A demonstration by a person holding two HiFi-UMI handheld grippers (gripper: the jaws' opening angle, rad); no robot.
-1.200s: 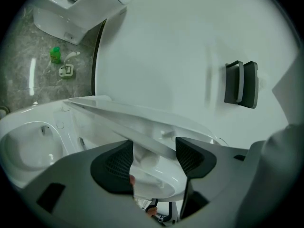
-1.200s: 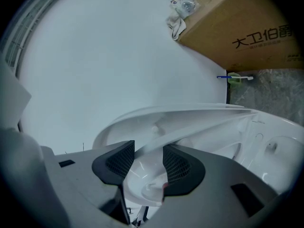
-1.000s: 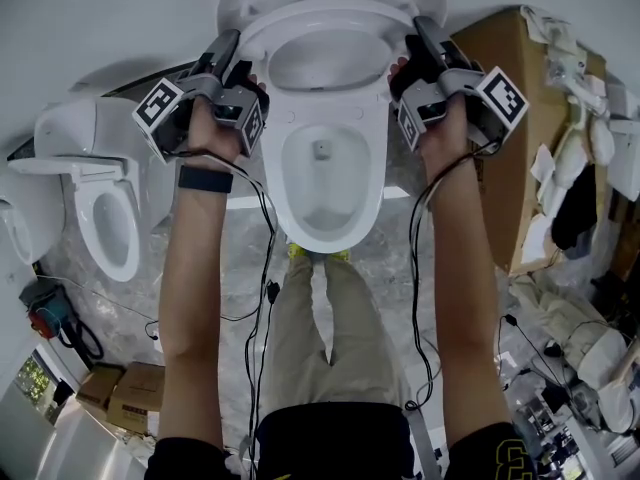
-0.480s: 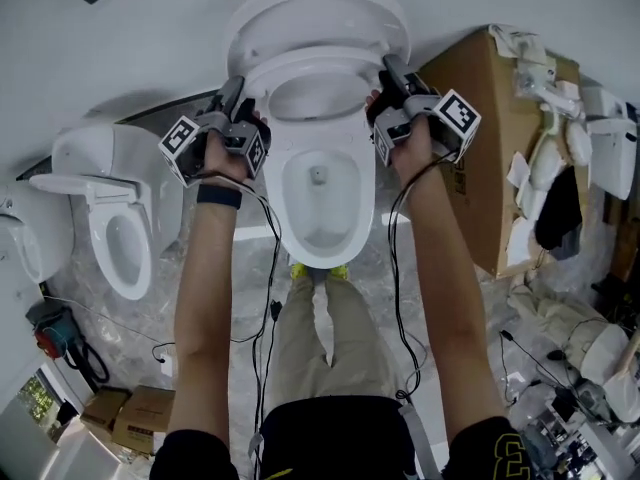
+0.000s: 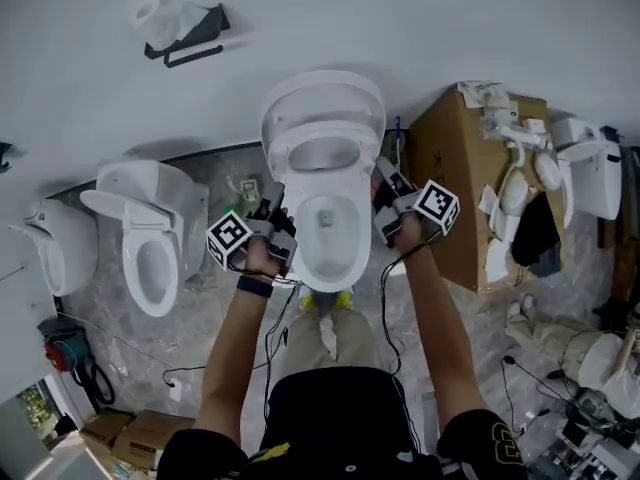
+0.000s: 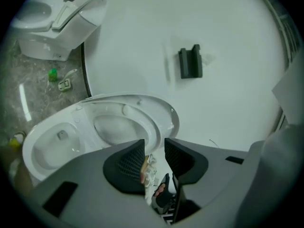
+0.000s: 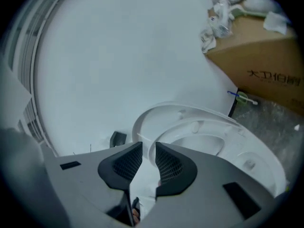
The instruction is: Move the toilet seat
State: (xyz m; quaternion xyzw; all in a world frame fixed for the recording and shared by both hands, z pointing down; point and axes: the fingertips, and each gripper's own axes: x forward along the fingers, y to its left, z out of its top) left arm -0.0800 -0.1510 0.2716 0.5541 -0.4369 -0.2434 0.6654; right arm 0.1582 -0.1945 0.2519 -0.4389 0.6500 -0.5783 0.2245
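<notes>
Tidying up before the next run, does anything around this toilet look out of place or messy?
Yes: loose white fittings lie heaped on and beside the cardboard box right of the toilet, and more clutter litters the floor there. The toilet itself looks undamaged, seat and lid raised.

I see white wall (image 5: 500,28) ahead of left gripper (image 5: 268,211), marbled floor (image 5: 200,338) beneath; spare toilet (image 5: 150,238) to its left, cardboard box (image 5: 452,163) beyond right gripper (image 5: 386,185).
</notes>
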